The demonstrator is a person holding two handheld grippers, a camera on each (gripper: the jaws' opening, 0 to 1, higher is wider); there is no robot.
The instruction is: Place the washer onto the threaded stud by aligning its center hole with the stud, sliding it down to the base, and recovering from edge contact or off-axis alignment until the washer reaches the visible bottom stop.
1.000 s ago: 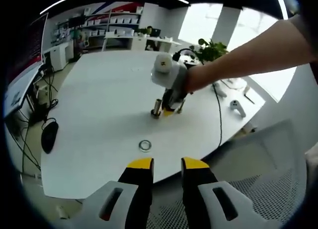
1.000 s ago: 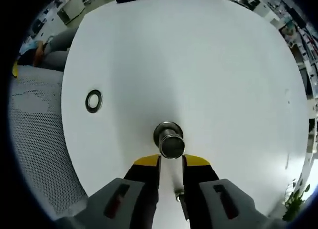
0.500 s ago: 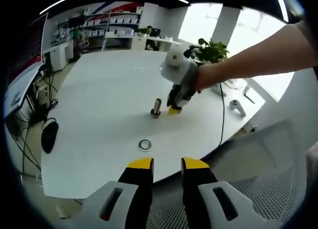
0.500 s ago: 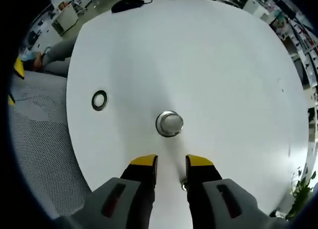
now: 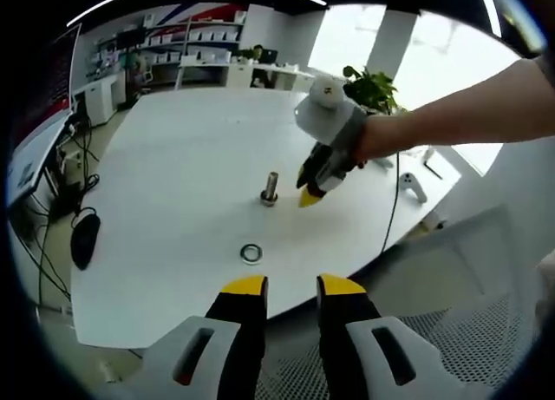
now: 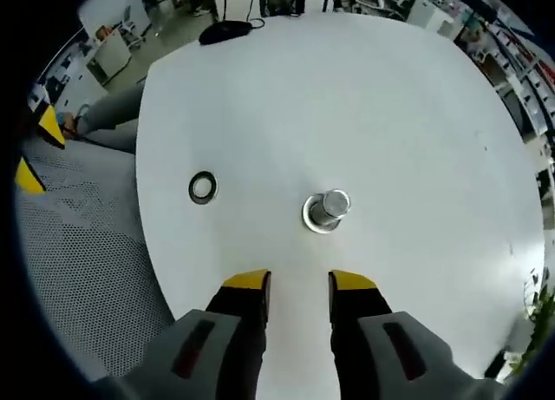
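A bright office or lab surrounds a large round white table (image 5: 173, 174), with shelves of white boxes along the far wall, tall windows at the back right, and a green potted plant (image 5: 368, 88) by the window. A black computer mouse (image 5: 85, 238) and loose cables lie at the table's left edge, a white handheld controller (image 5: 413, 186) rests on its right side, and a grey mesh chair seat (image 5: 451, 331) sits below the near edge.

Near the middle of the table the short silver threaded metal stud (image 5: 270, 188) stands upright on its round base. The flat silver ring-shaped washer (image 5: 251, 253) lies on the tabletop between the stud and the near edge, apart from the stud and touched by nothing. In the right gripper view the stud (image 6: 328, 211) stands just ahead of the jaw tips and the washer (image 6: 203, 187) lies to its left.

The left gripper (image 5: 291, 286) hangs beyond the table's near edge, its yellow-tipped jaws slightly apart and holding nothing. The right gripper (image 5: 310, 194) comes in from the right on a person's bare forearm (image 5: 451, 114), tilted down toward the table just beside the stud, clear of it. Seen from its own camera, the right gripper (image 6: 299, 282) has its jaws parted with nothing between them.
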